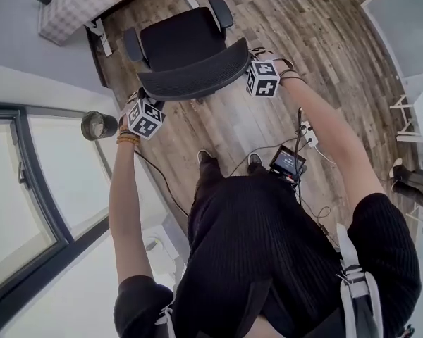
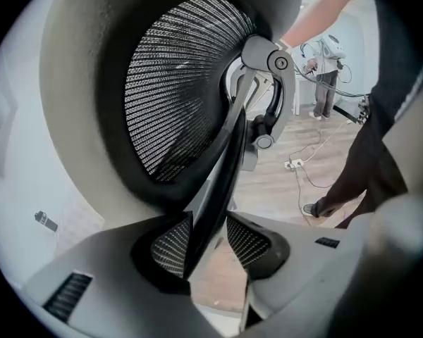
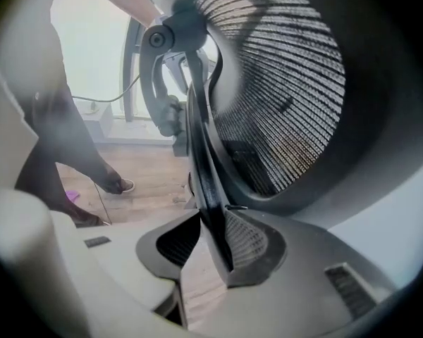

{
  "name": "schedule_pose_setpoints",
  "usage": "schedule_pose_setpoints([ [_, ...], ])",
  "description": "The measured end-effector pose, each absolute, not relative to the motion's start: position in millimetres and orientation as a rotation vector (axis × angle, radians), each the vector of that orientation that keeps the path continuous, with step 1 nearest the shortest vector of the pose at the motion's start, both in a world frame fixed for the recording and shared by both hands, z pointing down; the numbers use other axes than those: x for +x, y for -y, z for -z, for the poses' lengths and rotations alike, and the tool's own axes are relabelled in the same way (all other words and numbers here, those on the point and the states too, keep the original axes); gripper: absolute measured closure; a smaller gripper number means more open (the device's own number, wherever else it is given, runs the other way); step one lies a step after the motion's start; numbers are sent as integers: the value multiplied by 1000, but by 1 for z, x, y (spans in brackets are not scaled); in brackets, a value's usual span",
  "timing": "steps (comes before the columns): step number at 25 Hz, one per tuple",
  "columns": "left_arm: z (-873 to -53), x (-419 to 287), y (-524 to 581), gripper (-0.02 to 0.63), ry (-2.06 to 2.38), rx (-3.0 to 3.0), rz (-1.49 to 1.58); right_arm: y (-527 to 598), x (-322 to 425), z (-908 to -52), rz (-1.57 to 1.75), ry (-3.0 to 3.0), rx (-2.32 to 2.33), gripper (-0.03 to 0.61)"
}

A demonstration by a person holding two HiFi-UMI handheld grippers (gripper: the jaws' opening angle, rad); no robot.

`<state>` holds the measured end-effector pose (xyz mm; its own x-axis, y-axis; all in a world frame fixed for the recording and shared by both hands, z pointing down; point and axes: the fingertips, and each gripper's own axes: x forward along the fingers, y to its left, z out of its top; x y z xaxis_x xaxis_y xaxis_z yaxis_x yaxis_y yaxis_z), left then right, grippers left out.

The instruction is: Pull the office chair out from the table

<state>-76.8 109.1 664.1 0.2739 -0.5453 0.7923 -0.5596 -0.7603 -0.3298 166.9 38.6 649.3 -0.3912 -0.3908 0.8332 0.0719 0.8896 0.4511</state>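
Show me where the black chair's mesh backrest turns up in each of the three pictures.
Head view: the backrest sits top centre, seen from above, just below the seat.
Left gripper view: its mesh fills the upper left, and its edge runs down between the jaws.
Right gripper view: its mesh fills the upper right, and its edge is pinched between the jaws.
Shared landmark: the wood floor.

Matt black mesh chair back (image 1: 190,76), wood-plank floor (image 1: 324,41)

Cables (image 1: 155,169) across floor (image 1: 225,122) behind office chair (image 1: 187,48)
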Motion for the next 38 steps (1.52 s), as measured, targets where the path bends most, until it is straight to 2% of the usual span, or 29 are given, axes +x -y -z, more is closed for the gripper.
schedule_pose_setpoints([
  [12,-661,-4,-176,459,1184,2471,-1520,-81,232,-648,590,1956,176,460],
  [24,-663,30,-215,454,1245,2456,-1509,-118,265,-649,600,2017,215,454],
  [35,-659,30,-227,446,1325,2471,-1461,-128,262,-645,631,2056,219,449],
  [38,-655,31,-226,425,1369,2499,-1385,-134,259,-644,597,2130,188,407],
])
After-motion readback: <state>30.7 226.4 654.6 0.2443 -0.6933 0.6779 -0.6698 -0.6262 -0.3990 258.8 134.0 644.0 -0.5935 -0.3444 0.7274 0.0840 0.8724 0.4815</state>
